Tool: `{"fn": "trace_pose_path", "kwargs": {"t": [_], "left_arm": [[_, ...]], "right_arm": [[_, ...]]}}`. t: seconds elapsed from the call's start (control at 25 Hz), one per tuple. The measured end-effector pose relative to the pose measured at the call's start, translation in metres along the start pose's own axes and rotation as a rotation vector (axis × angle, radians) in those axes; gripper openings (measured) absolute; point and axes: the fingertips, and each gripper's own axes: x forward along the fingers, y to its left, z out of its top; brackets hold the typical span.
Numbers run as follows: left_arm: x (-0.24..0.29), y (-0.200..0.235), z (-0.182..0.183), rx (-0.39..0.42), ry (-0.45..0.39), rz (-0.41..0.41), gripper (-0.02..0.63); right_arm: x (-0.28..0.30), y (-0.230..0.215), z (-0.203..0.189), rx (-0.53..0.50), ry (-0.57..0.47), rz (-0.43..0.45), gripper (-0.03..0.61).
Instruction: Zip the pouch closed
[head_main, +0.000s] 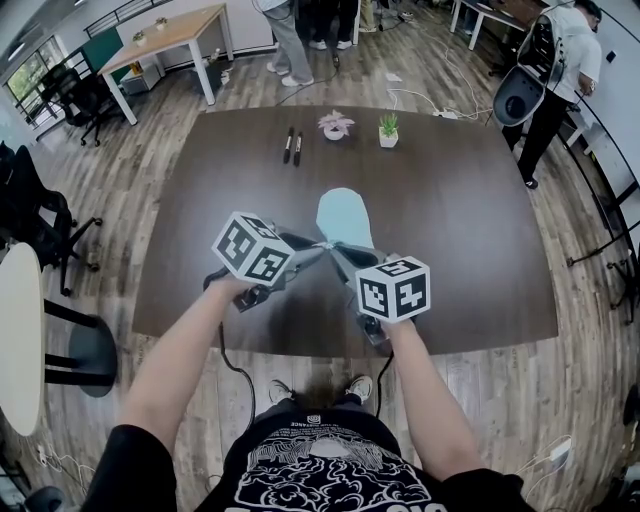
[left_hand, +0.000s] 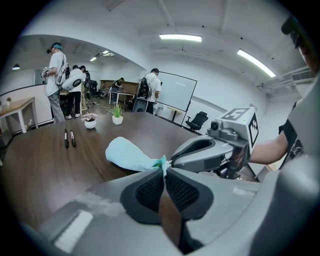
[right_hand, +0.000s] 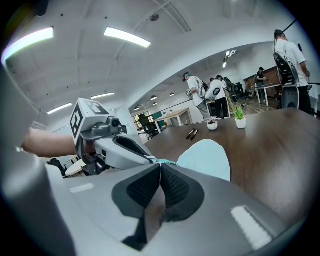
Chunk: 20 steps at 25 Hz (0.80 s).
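Black T-shirt (head_main: 330, 470) with a white print fills the 6 o'clock edge of the head view, and two bare forearms (head_main: 185, 350) run up from it toward the centre. Each hand carries a gripper topped by a marker cube (head_main: 252, 247).

The left gripper (head_main: 312, 247) comes in from 8 o'clock and the right gripper (head_main: 342, 256) from 5 o'clock. Their tips sit just beside each other at the near end of the pouch (head_main: 344, 218). In the left gripper view the jaws are pressed together, with a teal tab at the pouch's end pinched at their tip. In the right gripper view the jaws are likewise pressed together, right on the teal zip (right_hand: 166, 162) that runs across from the other gripper's tip. Whether they nip the puller itself is too small to tell.

The pouch is pale blue and soft. It rests on the dark brown table (head_main: 460, 260) at the centre, its body stretching away toward 12 o'clock.

Farther toward 12 o'clock two black pens (head_main: 292, 146) lie side by side. Just to their right stand a pink-leaved plant (head_main: 335, 124) and a green plant (head_main: 388, 129), each in a small white pot.

Past the table's far edge a light wooden table (head_main: 165, 35) stands at 11 o'clock. Legs of standing people (head_main: 290, 45) show at 12, and a person with a backpack (head_main: 560, 60) stands at 2 o'clock.
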Motion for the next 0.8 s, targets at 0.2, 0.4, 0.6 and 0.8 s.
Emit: {"fn": "trace_pose_path", "kwargs": {"t": [0.2, 0.4, 0.6, 0.8], "left_arm": [[-0.005, 0.000, 0.000, 0.002, -0.002, -0.001, 0.021], [-0.011, 0.000, -0.004, -0.001, -0.012, -0.009, 0.021], [-0.015, 0.003, -0.002, -0.006, -0.023, 0.001, 0.021], [-0.018, 0.003, -0.002, -0.006, -0.024, 0.011, 0.021]], "right_arm": [[0.001, 0.003, 0.002, -0.006, 0.011, 0.013, 0.006], [0.002, 0.008, 0.002, -0.006, 0.012, 0.032, 0.006], [0.003, 0.007, 0.007, -0.008, 0.014, 0.029, 0.005], [0.001, 0.005, 0.008, -0.003, 0.005, 0.021, 0.006]]}}
